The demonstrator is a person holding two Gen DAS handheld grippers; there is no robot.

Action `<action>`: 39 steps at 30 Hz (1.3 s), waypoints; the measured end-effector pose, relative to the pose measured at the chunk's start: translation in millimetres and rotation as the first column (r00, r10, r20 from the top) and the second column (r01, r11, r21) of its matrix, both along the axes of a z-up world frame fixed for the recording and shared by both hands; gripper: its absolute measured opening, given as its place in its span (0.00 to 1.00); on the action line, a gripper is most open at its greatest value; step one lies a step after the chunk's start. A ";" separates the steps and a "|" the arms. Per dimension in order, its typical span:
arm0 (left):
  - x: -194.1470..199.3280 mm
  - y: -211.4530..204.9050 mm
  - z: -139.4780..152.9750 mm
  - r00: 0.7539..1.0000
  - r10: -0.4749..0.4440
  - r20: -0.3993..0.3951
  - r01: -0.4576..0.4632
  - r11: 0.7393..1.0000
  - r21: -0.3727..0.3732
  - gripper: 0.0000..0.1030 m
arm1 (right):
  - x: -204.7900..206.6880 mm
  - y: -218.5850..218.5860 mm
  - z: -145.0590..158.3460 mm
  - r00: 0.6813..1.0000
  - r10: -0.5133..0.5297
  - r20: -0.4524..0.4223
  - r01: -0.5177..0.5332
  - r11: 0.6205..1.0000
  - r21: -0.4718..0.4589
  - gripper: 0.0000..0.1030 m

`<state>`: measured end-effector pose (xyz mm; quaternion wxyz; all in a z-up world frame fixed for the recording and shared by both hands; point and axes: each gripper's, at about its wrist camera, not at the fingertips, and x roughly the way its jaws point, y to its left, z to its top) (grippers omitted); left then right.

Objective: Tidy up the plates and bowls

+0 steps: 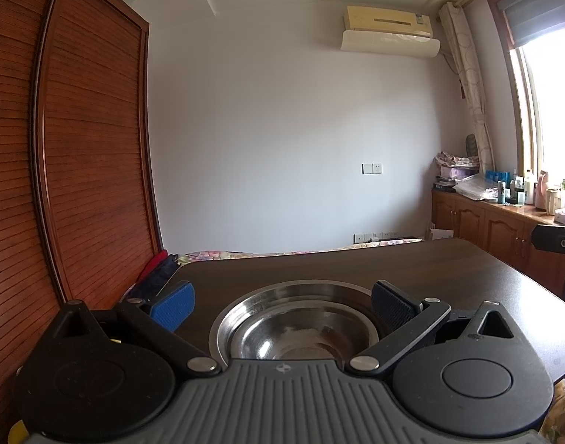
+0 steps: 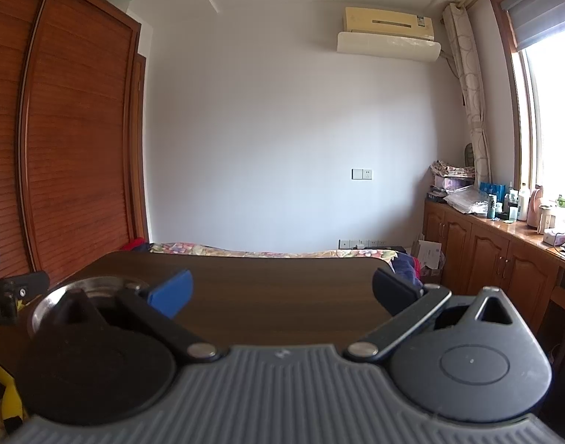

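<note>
A stack of shiny steel bowls (image 1: 293, 325) sits on the dark wooden table (image 1: 467, 277), right in front of my left gripper (image 1: 282, 305). That gripper is open, its blue pads (image 1: 173, 307) standing wide on either side of the stack without touching it. In the right wrist view the same steel bowls (image 2: 78, 288) show only as a rim at the far left, partly hidden behind the gripper body. My right gripper (image 2: 282, 292) is open over bare tabletop (image 2: 282, 296), with nothing between its fingers.
A tall slatted wooden wardrobe (image 1: 78, 166) stands at the left. Beyond the table lies a bed with a floral cover (image 2: 263, 251). At the right a low wooden cabinet (image 2: 504, 259) under the window carries bottles and clutter. The other gripper's black part (image 1: 552, 242) shows at the right edge.
</note>
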<state>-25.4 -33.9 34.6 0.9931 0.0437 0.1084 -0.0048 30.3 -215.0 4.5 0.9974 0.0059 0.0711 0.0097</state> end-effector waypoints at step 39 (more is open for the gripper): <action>2.2 -0.5 -2.3 1.000 0.004 -0.003 -0.004 1.000 0.006 1.00 | 3.1 -1.0 -5.2 1.000 -0.005 -0.006 0.005 1.000 0.004 1.00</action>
